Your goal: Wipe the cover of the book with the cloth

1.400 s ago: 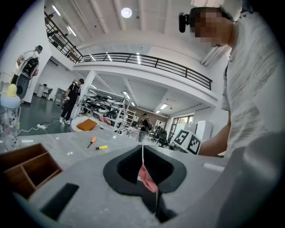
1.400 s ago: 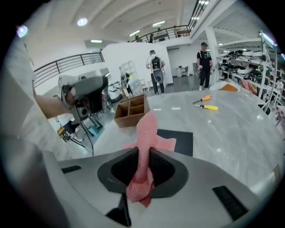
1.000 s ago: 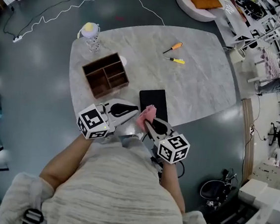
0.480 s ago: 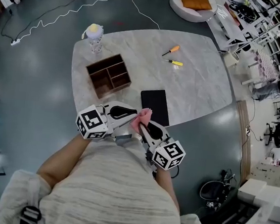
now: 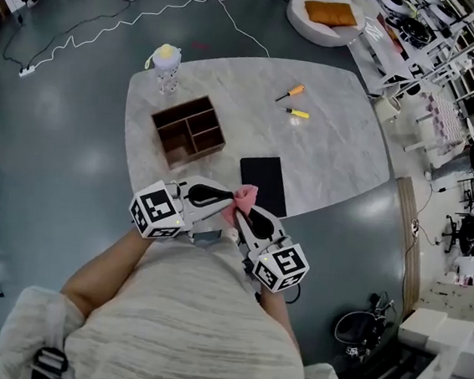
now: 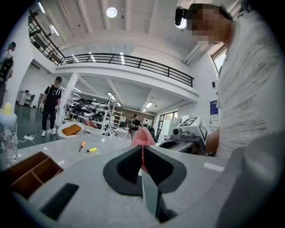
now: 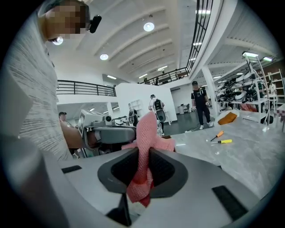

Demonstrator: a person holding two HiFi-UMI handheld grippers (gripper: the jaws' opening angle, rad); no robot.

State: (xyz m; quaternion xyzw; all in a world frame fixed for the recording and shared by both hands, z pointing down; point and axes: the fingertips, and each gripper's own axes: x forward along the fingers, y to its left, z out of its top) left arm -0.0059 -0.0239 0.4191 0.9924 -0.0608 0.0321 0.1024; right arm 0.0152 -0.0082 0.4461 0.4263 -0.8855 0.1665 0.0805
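Observation:
The black book [image 5: 262, 181] lies flat near the marble table's front edge. A pink cloth [image 5: 244, 197] hangs in the air just off the book's near left corner, held between both grippers. My left gripper [image 5: 224, 201] comes in from the left and is shut on one thin edge of the cloth [image 6: 141, 136]. My right gripper [image 5: 239, 215] comes up from below and is shut on a bunched fold of the cloth [image 7: 144, 144]. In the two gripper views, the left gripper [image 6: 142, 155] and right gripper [image 7: 143, 167] face each other closely.
A brown wooden organiser box [image 5: 188, 129] stands left of the book. A small bottle with a yellow top [image 5: 166, 60] sits at the far left corner. Two screwdrivers [image 5: 291, 92] [image 5: 296, 112] lie at the back. Cables run across the floor beyond the table [image 5: 333, 152].
Both grippers and the cloth have drawn back slightly toward the person, from over the book's near edge to beside its near left corner. The right gripper has dropped lower in view.

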